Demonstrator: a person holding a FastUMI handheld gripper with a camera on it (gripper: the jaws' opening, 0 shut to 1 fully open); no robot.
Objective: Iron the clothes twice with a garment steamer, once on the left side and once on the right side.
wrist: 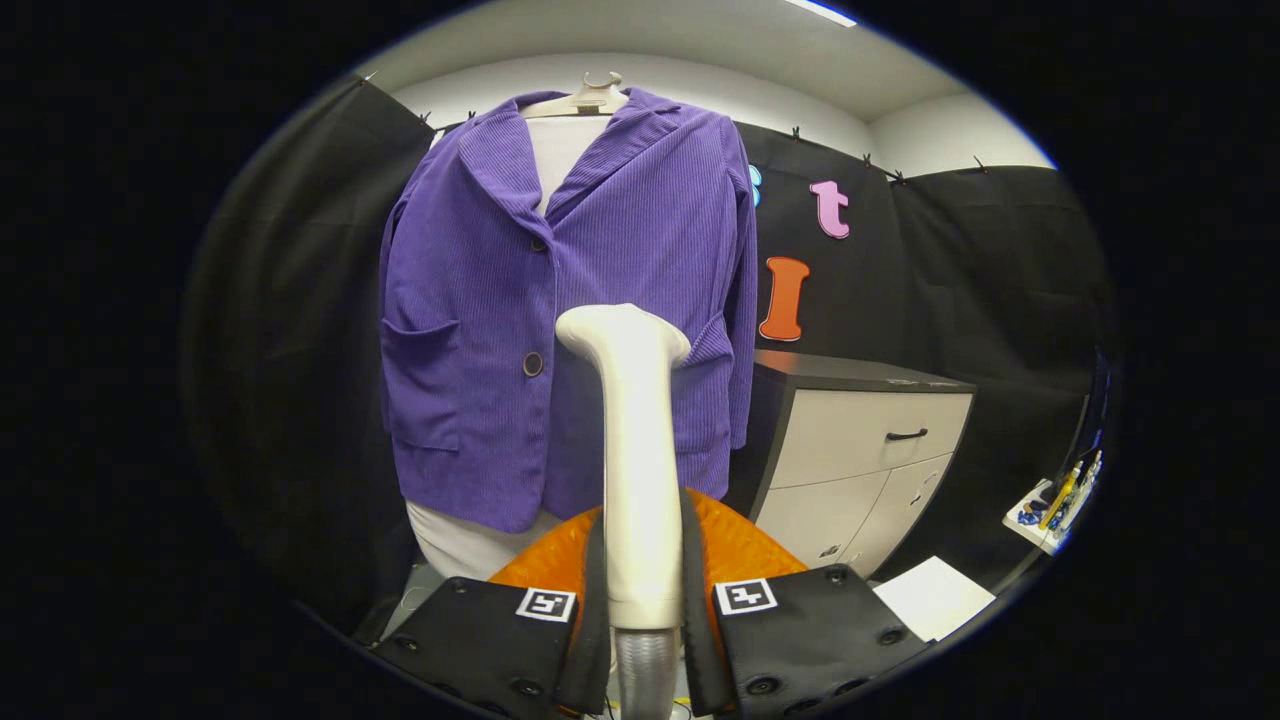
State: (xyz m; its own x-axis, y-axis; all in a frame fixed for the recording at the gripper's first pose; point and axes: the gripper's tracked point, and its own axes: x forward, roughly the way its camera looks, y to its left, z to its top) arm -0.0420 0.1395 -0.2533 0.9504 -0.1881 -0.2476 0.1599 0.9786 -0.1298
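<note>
One purple corduroy jacket (560, 330) with dark buttons hangs on a pale hanger (588, 97) over a white form, against the black cloth wall, beyond the gripper (642, 580). Its left patch pocket sits at mid height, and both front panels hang closed. At centre, a cream plastic garment steamer handle (635, 450) stands upright between the two fingers, its rounded head overlapping the lower front of the jacket; whether the head touches the cloth cannot be told. The jaws are clamped on the lower handle, one finger pressing each side, with a ribbed grey hose (645, 670) leaving below. To the right stands a cream drawer cabinet (860, 450) with a dark top, then a white sheet of paper (935, 595).
</note>
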